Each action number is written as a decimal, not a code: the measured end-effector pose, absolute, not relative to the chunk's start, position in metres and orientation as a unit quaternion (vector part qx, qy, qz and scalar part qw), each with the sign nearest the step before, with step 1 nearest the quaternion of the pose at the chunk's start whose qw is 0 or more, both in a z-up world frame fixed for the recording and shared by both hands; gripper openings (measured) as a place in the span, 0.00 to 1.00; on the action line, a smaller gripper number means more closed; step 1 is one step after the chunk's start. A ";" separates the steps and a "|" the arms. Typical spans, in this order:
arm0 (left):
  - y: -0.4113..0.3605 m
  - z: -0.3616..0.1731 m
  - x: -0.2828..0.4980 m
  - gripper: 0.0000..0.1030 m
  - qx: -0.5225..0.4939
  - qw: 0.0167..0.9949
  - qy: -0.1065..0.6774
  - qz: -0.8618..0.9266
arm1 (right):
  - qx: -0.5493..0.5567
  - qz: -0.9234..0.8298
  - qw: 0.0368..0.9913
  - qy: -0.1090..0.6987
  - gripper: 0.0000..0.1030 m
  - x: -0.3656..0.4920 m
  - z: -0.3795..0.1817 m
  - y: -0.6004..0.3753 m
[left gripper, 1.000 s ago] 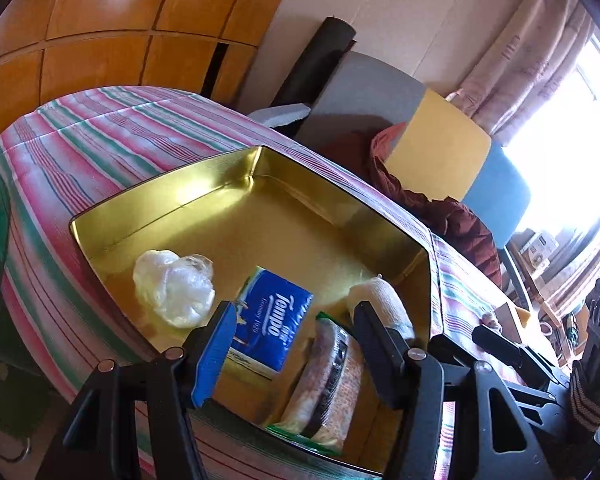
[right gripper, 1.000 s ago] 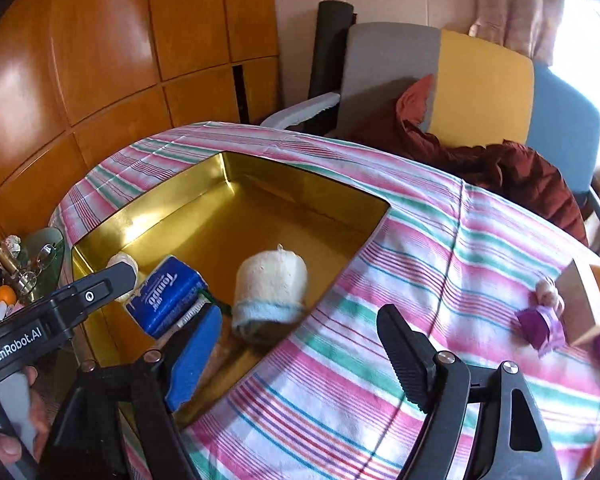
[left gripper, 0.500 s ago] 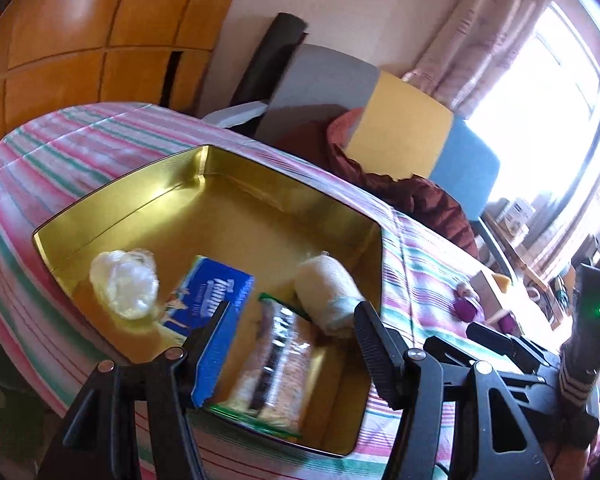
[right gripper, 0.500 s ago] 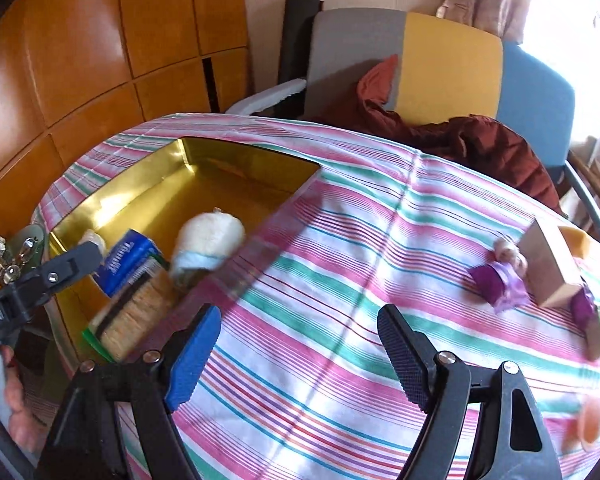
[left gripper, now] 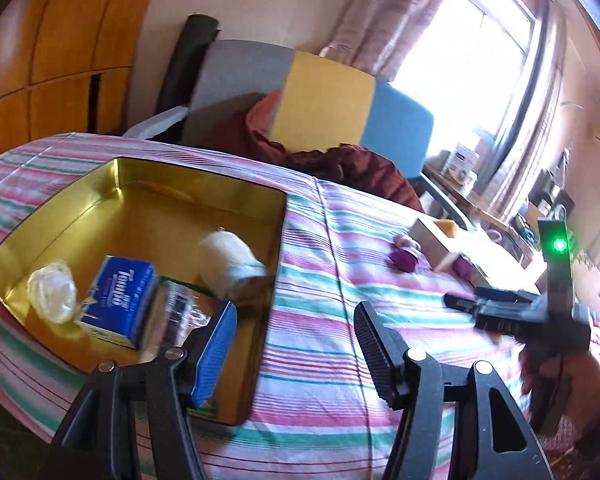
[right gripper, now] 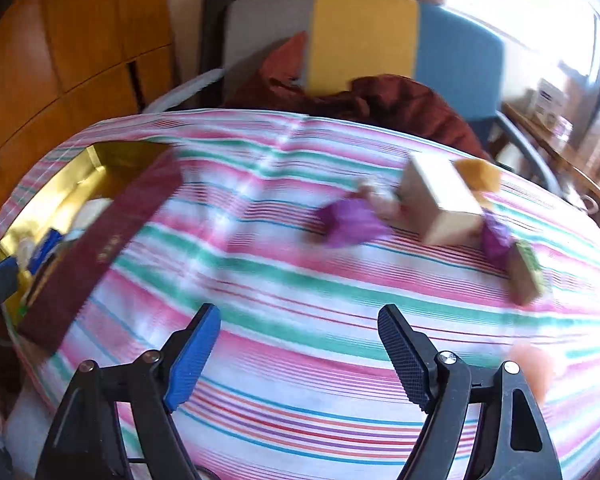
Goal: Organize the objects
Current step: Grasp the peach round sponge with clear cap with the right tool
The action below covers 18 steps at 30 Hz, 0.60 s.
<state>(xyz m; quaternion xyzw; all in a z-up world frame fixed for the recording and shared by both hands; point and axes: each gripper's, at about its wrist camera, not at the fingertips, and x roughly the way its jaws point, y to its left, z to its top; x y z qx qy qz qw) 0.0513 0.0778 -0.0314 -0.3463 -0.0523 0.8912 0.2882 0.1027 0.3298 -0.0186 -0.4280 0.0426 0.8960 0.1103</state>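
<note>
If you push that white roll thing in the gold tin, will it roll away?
The white roll lies on its side in the gold tin, so a push would probably roll it. It looks like soft wrapped cloth, likely light and squashy. The tin's wall should stop it.

Left view: looking forward over the tin [left gripper: 80, 200], close beneath its fingers.
Right view: facing the striped cloth [right gripper: 300, 280] ahead.
Shared: both are showing tin [right gripper: 80, 176], cloth, chair [left gripper: 324, 104].

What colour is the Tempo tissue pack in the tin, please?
Blue with white lettering; the Tempo tissue pack shows best in the left wrist view.
</note>
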 end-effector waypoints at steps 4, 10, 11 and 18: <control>0.089 -0.034 0.060 0.60 -0.350 0.304 -0.040 0.885 | -0.422 0.888 0.178 0.037 0.89 0.125 -0.009 0.382; 0.101 -0.037 0.072 0.60 -0.350 0.321 -0.020 0.880 | -0.428 0.864 0.259 0.054 0.96 0.157 -0.005 0.453; 0.103 -0.038 0.073 0.60 -0.350 0.323 -0.016 0.879 | -0.427 0.860 0.270 0.070 0.96 0.163 -0.006 0.462; 0.113 -0.044 0.079 0.60 -0.359 0.332 0.001 0.872 | -0.460 0.819 0.281 0.195 0.93 0.188 -0.032 0.495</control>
